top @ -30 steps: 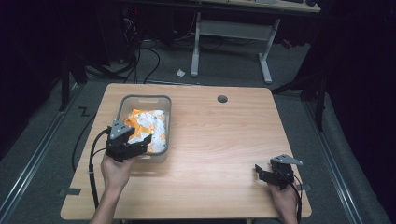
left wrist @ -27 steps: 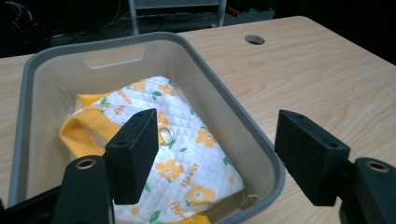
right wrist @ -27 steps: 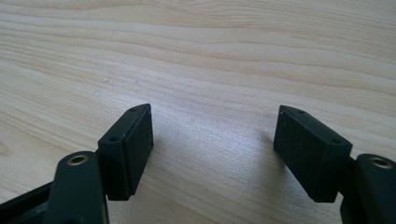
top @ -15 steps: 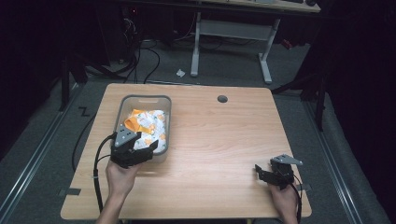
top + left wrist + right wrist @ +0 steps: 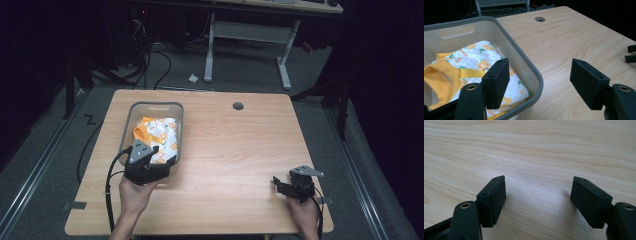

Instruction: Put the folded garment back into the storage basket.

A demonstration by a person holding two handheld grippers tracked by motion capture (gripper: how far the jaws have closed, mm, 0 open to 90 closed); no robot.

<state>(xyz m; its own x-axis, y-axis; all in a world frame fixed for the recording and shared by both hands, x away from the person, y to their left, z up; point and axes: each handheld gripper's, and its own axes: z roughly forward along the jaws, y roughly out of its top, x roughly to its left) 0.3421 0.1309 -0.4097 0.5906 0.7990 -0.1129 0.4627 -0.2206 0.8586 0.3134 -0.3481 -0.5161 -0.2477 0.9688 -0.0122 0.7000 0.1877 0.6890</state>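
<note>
Left gripper point(image 5: 150, 167) has pulled back from the cloth point(image 5: 155, 137) to the bin's point(image 5: 152, 106) lower-right corner, jaws spread, empty; likely placed. Right gripper point(image 5: 537, 202) rests spread.

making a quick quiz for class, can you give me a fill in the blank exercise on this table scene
1. The yellow flowered cloth lies inside the grey ____.
2. The left gripper has its jaws ____, one on each side of the bin corner.
3. The right gripper is open over bare ____.
4. The round hole is near the table's ____ edge.

Missing words: bin; open; wood; far
</note>
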